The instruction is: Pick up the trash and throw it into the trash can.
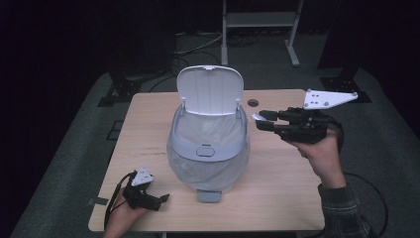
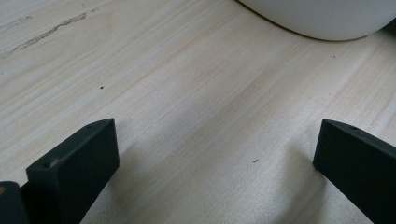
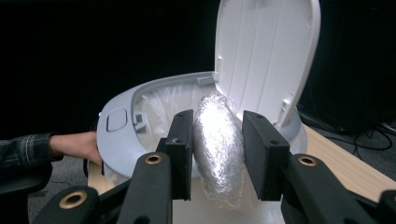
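Right tool [image 3: 217, 154] clamped on a foil-wrapped bundle [image 3: 218, 140], which I hold raised right of the bin [image 1: 208, 144], ready to drop in | lid [image 1: 210, 90] stands open for that | left tool [image 1: 147, 197] parked on tabletop [image 1: 282, 183], jaws apart, clear of the way.

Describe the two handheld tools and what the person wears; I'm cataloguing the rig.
Both tools, the left tool and the right tool, are black with two flat blocky jaws, brass-coloured pivot rivets, a grey three-cornered plate on top and a trailing black cable. The right forearm wears a dark plaid sleeve.
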{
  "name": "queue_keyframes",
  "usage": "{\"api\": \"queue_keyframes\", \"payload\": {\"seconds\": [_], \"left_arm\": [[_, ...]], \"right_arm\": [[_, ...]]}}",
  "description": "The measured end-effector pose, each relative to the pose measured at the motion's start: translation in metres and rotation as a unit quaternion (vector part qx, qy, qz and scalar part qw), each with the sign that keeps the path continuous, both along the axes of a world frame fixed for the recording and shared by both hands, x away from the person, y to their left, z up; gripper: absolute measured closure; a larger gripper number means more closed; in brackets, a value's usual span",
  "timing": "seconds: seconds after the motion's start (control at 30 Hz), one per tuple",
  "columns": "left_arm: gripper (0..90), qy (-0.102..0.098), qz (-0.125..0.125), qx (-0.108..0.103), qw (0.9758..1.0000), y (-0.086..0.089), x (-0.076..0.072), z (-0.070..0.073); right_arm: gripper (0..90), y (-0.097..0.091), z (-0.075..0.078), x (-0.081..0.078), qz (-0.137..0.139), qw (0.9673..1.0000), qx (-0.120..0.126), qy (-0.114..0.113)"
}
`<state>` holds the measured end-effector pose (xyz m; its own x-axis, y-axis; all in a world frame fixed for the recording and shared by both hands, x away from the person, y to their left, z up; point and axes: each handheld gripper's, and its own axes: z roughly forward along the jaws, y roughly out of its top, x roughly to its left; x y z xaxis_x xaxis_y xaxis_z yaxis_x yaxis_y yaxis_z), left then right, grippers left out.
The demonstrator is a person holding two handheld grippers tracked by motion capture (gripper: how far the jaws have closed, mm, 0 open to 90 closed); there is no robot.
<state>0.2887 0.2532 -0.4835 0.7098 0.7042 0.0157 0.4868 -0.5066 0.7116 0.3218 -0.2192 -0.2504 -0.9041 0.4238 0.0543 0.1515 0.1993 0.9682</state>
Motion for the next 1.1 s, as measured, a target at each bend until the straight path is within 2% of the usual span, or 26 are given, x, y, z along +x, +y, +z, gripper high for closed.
{"api": "queue_keyframes", "payload": {"seconds": [0.5, 1.1], "left_arm": [[0.0, 0.0, 0.0, 0.0, 1.0, 0.0, 0.0, 0.0], [0.0, 0.0, 0.0, 0.0, 1.0, 0.0, 0.0, 0.0]], "right_arm": [[63.9, 0.029, 0.016, 0.013, 0.024, 0.9997, 0.004, -0.008], [63.7, 0.069, 0.022, 0.029, 0.05, 0.9987, -0.004, -0.009]]}}
